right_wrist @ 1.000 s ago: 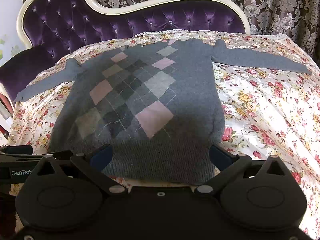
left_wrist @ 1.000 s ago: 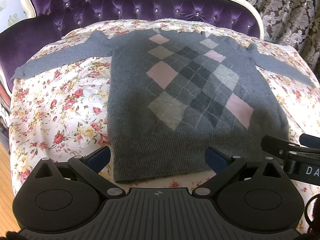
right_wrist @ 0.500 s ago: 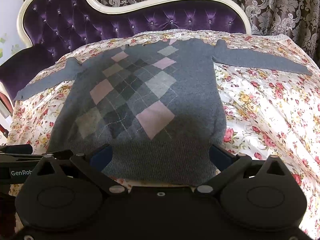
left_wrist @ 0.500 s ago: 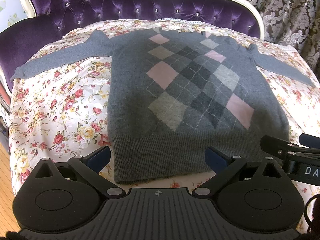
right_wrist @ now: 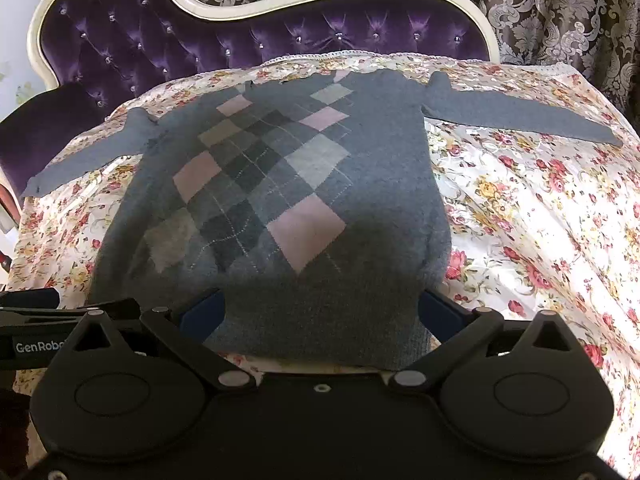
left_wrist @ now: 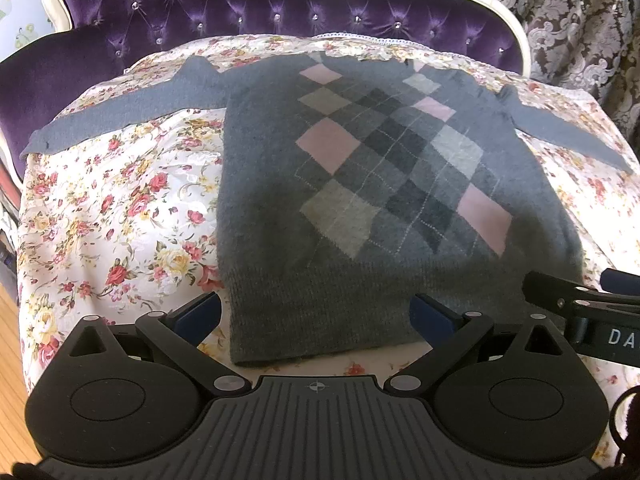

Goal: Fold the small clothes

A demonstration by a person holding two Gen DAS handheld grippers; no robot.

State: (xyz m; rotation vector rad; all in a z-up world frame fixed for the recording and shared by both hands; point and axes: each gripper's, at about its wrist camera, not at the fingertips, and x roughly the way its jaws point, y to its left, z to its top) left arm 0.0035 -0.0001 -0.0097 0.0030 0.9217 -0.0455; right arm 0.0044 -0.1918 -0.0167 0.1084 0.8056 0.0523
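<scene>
A small grey sweater (left_wrist: 380,184) with a pink and grey argyle front lies flat on the floral sheet, both sleeves spread sideways; it also shows in the right wrist view (right_wrist: 280,208). My left gripper (left_wrist: 316,314) is open and empty, over the left part of the hem. My right gripper (right_wrist: 320,312) is open and empty, over the right part of the hem. The right gripper shows at the right edge of the left wrist view (left_wrist: 580,304); the left gripper shows at the left edge of the right wrist view (right_wrist: 60,312).
The floral sheet (left_wrist: 100,216) covers a seat with a purple tufted backrest (left_wrist: 240,12) in a white frame. Patterned curtains (right_wrist: 560,8) hang behind. Wooden floor (left_wrist: 8,340) shows at the far left.
</scene>
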